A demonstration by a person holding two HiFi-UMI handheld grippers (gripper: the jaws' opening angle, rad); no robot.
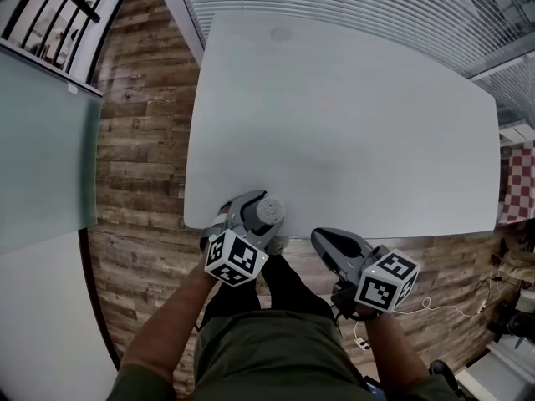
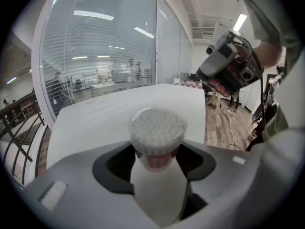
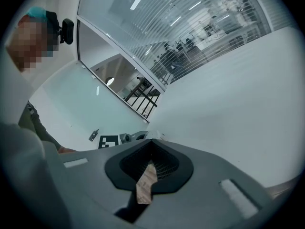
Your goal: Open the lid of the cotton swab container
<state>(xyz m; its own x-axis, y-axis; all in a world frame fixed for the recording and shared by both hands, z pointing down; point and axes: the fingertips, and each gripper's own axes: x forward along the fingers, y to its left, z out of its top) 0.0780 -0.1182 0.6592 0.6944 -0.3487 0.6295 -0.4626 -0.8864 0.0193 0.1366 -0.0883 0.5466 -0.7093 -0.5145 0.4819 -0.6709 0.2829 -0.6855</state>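
1. First, the head view. The left gripper (image 1: 257, 217) is at the near edge of the white table (image 1: 351, 124), and its jaws are around the cotton swab container (image 1: 270, 211). The container is at that edge, close to the left corner. The right gripper (image 1: 323, 240) is near it on the right side, and its tip is at the table edge, over the wooden floor (image 1: 138, 157).
2. Next, the left gripper view. The container (image 2: 158, 131) is upright between the jaws of the left gripper (image 2: 157, 163). The jaws are wide and lie against its two sides, so they are clamped on it. The white swab heads show through the clear top. The right gripper (image 2: 224, 68) is higher on the right, apart from the container.
3. Last, the right gripper view. The jaws of the right gripper (image 3: 150, 145) are together and nothing is between them; only the floor shows through the narrow gap. The table (image 3: 228, 104) is ahead.
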